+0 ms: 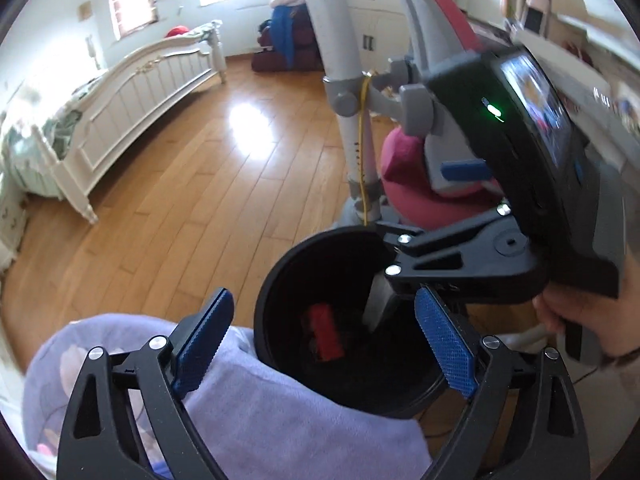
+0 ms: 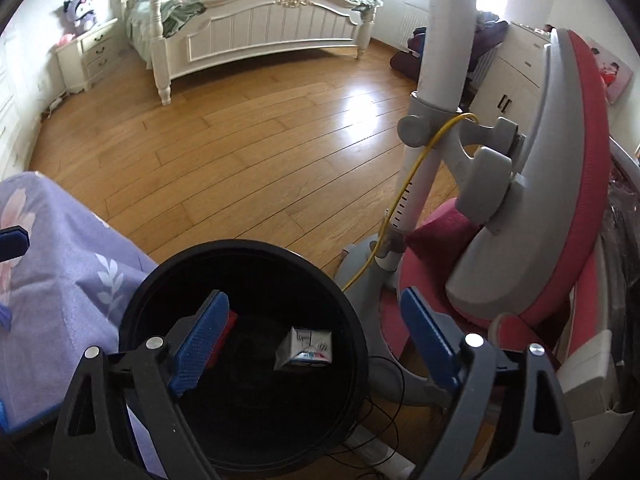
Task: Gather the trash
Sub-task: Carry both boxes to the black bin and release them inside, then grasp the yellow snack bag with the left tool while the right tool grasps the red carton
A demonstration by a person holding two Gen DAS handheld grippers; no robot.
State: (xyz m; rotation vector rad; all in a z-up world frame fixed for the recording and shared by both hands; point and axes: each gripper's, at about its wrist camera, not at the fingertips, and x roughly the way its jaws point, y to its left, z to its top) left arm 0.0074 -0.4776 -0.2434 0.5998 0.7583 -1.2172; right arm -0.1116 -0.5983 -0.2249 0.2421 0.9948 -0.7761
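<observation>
A round black bin (image 1: pixel 266 300) (image 2: pixel 358 344) stands on the wooden floor. Inside it lie a red packet (image 1: pixel 325 332) (image 2: pixel 226 330) and a small white carton (image 1: pixel 378 300) (image 2: pixel 306 349), both free of any pad. My left gripper (image 1: pixel 323 300) hangs over the bin's near side, blue pads wide apart and open, nothing between them. My right gripper (image 2: pixel 314 296) is also open and empty above the bin's mouth. Its black body (image 1: pixel 480 248), held by a hand (image 1: pixel 576 312), reaches in from the right in the left wrist view.
A purple floral cloth (image 1: pixel 280 420) (image 2: pixel 60 280) covers a surface touching the bin's left side. A red and grey chair (image 1: pixel 432 160) (image 2: pixel 540 200) with a yellow cable (image 2: pixel 404 200) crowds the right. A white bed (image 2: pixel 260 28) stands across the floor. Thin cords (image 2: pixel 384 400) lie by the bin.
</observation>
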